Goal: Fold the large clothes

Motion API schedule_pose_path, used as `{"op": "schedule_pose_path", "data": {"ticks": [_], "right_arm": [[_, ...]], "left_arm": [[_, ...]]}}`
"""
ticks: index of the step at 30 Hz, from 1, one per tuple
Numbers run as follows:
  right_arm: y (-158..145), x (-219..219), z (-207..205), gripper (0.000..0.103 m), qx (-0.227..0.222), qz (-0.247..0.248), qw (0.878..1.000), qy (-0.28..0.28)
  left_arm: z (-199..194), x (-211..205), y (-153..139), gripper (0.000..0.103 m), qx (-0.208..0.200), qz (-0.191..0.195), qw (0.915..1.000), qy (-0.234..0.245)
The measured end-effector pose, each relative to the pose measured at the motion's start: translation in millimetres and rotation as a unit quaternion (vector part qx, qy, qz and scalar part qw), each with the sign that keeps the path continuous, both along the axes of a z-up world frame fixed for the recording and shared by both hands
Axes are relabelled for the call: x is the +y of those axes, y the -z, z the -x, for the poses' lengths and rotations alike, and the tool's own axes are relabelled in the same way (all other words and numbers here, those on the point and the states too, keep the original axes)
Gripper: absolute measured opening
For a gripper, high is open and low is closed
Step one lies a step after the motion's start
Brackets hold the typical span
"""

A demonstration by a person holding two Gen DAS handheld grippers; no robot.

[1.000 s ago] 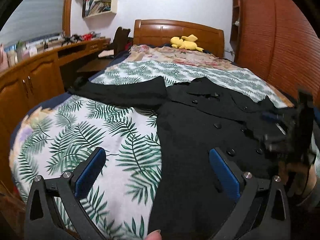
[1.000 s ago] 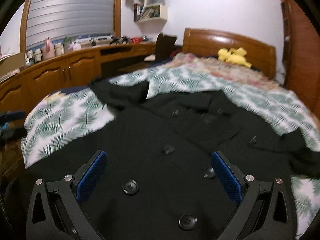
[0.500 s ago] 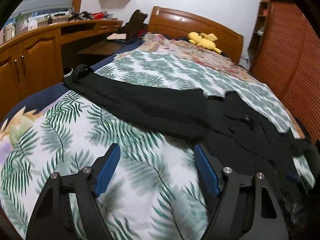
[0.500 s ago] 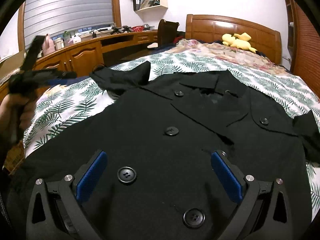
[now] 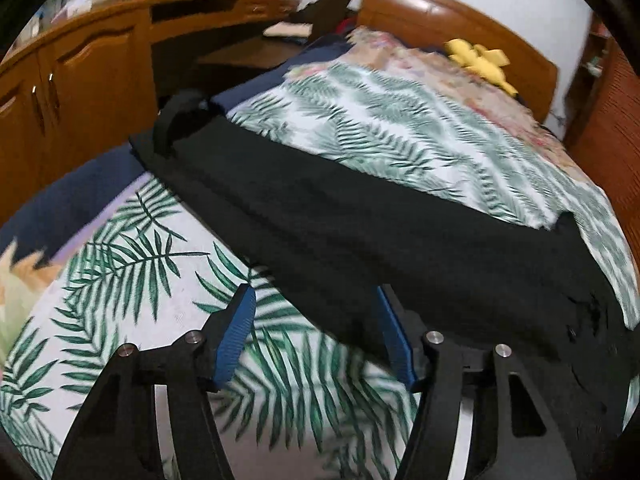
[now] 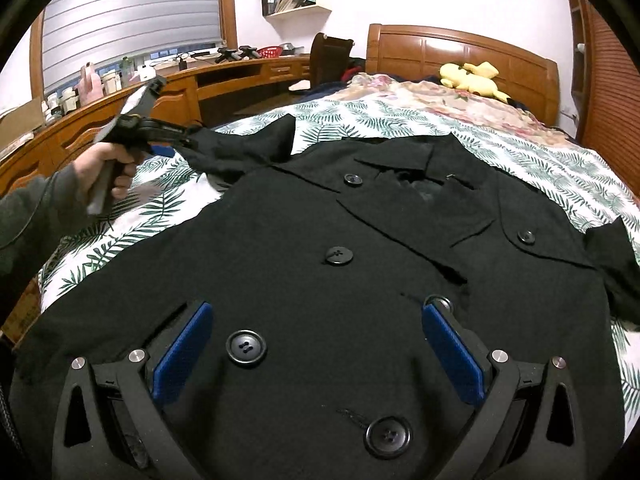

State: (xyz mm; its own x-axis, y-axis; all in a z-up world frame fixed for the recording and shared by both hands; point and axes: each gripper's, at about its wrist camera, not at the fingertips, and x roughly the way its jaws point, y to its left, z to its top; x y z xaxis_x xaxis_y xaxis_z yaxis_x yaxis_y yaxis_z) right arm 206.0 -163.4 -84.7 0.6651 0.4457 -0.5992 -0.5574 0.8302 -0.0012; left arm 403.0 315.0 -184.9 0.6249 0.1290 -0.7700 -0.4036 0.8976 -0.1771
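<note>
Left tongs (image 5: 316,332) are closing around the black coat (image 6: 340,280) sleeve (image 5: 320,216) edge; right tongs (image 6: 320,344) hover wide open, empty, above the coat.

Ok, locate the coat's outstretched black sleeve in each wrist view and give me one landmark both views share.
Left wrist: the sleeve runs diagonally from upper left to lower right, across the palm-print bedspread.
Right wrist: the sleeve lies upper left of centre, reaching toward the left gripper.
Shared landmark: the yellow plush toy at the headboard.
</note>
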Motion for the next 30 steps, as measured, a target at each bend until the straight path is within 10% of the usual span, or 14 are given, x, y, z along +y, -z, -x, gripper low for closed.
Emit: {"op": "schedule_pose_path", "data": {"ticks": [3,8,13,22,30], "right_arm": [[0.6,-1.2,-0.2,0.103,0.003,-0.002,1.000,0.000],[1.5,-1.2,0.8,0.103,0.001,-0.003,1.000,0.001],[2.7,-2.1,3.2,0.103,-0.007,-0.004,1.000,0.003],[1.2,-7.2,11.0,0.103,-0.022,-0.009,1.000,0.012],[-6.0,-6.7,25.7,0.103,-0.031,-0.004,0.999,0.017]], "left_arm": [[-14.0,10.4,10.2,0.057,0.014,0.016,0.9997,-0.012],[-24.0,18.0,21.8,0.005,0.027,0.042,0.9983,-0.030],[-17.6,-15.9,-18.8,0.002,0.013,-0.041,0.9990,-0.012],[25.5,-113.8,-121.9,0.002,-0.066,-0.075,0.9909,0.090],[71.5,-186.7,-138.3,0.002,-0.078,-0.097,0.9791,0.161]]}}
